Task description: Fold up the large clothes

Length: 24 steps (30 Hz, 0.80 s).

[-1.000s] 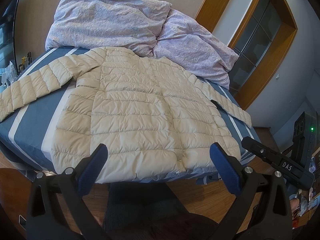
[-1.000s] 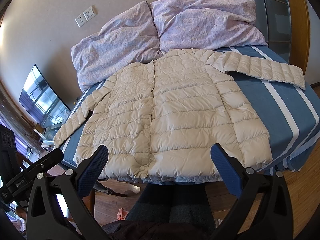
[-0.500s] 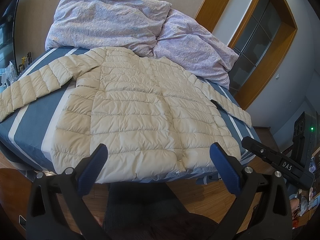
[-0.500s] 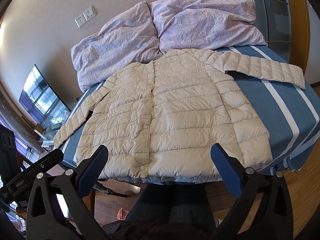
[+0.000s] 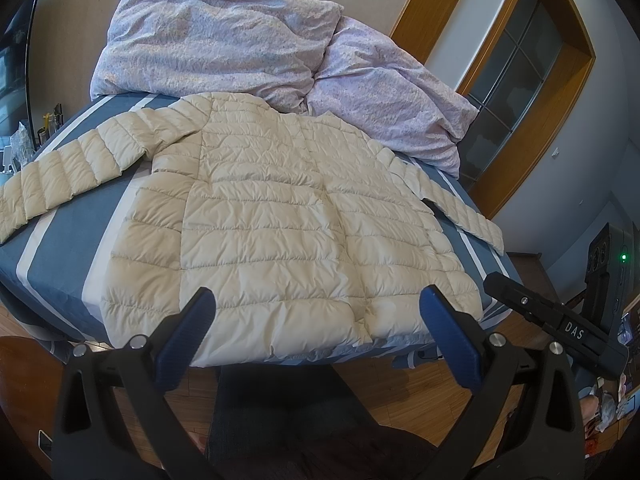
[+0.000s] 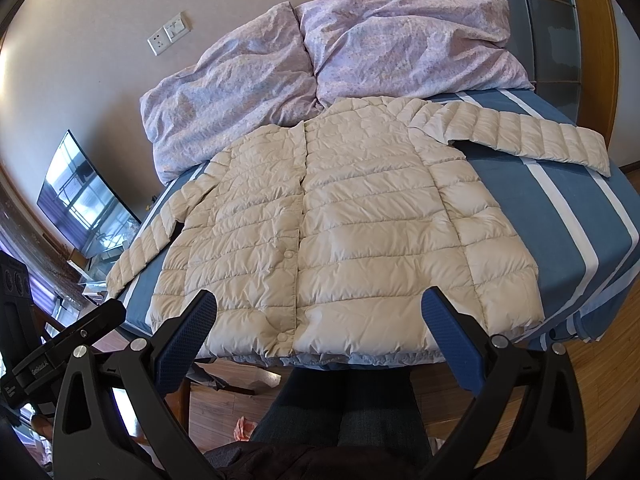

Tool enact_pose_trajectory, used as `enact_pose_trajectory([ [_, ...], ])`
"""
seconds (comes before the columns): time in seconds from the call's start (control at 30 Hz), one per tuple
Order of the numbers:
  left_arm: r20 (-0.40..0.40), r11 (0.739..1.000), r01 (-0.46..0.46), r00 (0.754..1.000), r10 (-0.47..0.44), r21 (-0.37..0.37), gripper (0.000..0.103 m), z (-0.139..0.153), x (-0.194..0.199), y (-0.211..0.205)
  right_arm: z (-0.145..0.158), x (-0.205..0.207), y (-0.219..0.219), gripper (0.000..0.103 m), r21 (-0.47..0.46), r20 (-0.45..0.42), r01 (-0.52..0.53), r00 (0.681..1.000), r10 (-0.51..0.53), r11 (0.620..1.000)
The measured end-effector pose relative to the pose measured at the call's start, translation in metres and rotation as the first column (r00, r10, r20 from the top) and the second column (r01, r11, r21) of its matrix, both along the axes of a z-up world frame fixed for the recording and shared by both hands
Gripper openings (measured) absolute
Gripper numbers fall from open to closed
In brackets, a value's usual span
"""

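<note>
A cream quilted puffer jacket point(image 5: 280, 224) point(image 6: 352, 220) lies flat and buttoned on the blue striped bed point(image 5: 68, 232) point(image 6: 560, 216), hem at the near edge, both sleeves spread outward. My left gripper point(image 5: 316, 312) hovers open just short of the hem, with nothing between its blue pads. My right gripper point(image 6: 318, 312) is open too, held above the floor in front of the hem, empty. In the left wrist view the other gripper's black body point(image 5: 556, 324) shows at the right; in the right wrist view the other gripper's body point(image 6: 60, 356) shows at the left.
Two lilac pillows point(image 5: 224, 48) point(image 6: 320, 60) rest against the wall at the head of the bed. A person's dark-trousered legs point(image 6: 340, 412) stand at the bed's foot on the wooden floor. A TV screen point(image 6: 84, 196) stands to one side, a wood-framed door point(image 5: 516, 80) to the other.
</note>
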State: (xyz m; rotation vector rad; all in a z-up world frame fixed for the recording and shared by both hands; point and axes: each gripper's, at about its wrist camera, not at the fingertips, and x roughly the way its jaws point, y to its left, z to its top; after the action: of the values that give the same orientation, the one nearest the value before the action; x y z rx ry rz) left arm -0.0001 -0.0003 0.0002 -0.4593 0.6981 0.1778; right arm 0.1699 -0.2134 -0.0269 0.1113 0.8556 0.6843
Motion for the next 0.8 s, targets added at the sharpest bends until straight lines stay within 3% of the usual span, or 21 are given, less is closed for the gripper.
enact_pose_trajectory([
  [0.4,-0.03,1.0,-0.022,0.999,0.022,0.005,0.101,-0.003,0.019,0.012,-0.002,0.023,-0.005,0.102,0.011,-0.012,0.037,0.999,-0.037,0.999],
  [0.7,-0.105,0.995,-0.084,0.99,0.09,0.056,0.101,-0.026,0.063,0.044,-0.026,0.094,-0.032,0.102,0.014,-0.08,0.19,0.979,-0.188,0.982],
  [0.8,-0.133,0.991,-0.111,0.984,0.119,0.069,0.101,-0.036,0.083,0.06,-0.035,0.125,-0.046,0.102,-0.009,-0.089,0.273,0.958,-0.273,0.962],
])
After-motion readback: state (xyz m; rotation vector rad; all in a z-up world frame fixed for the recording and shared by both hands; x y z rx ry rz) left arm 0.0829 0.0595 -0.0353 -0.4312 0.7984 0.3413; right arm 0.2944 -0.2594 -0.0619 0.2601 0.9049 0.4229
